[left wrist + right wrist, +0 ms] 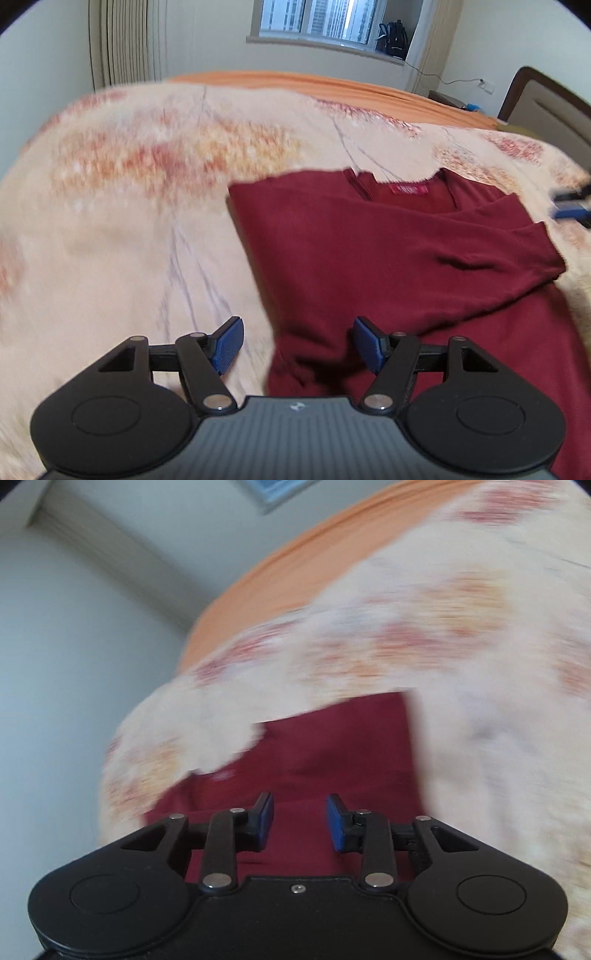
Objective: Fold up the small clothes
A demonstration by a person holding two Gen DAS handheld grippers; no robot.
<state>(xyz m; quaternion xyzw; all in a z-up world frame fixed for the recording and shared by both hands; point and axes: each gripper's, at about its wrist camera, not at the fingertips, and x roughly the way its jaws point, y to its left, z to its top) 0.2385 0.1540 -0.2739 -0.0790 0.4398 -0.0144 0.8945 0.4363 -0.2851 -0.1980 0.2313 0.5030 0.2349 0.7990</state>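
Observation:
A dark red top lies on the flowered bedspread, its neck and red label toward the far side and one sleeve folded across the body. My left gripper hangs open over the garment's near left edge, nothing between its blue pads. At the right edge of the left wrist view the other gripper's blue pad shows beside the folded sleeve. In the blurred right wrist view my right gripper stands partly open above the red top, its pads clear of the cloth.
An orange sheet runs along the bed's far side. A headboard stands at the right, a radiator and a window on the far wall. A dark bag sits on the sill.

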